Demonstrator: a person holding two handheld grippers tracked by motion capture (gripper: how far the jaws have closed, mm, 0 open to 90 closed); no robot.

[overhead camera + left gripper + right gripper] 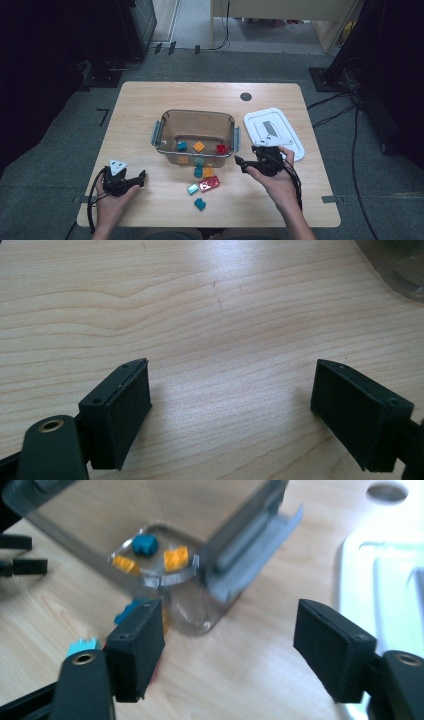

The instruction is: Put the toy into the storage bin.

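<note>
A clear plastic bin (196, 112) stands mid-table holding a teal block (182, 146), an orange block (199, 146) and a red block (220, 148). In front of it lie loose blocks: teal (198, 171), orange (208, 171), red (209, 183) and another teal (200, 203). My right gripper (239, 164) is open beside the bin's near right corner (240, 545), nothing between its jaws (230, 645). My left gripper (142, 177) rests open at the near left over bare wood (230, 405).
A white lid (272, 131) lies flat to the right of the bin, just behind my right hand. A round cable hole (245, 96) sits near the far edge. The bin's corner (400, 270) shows at the top right of the left gripper view.
</note>
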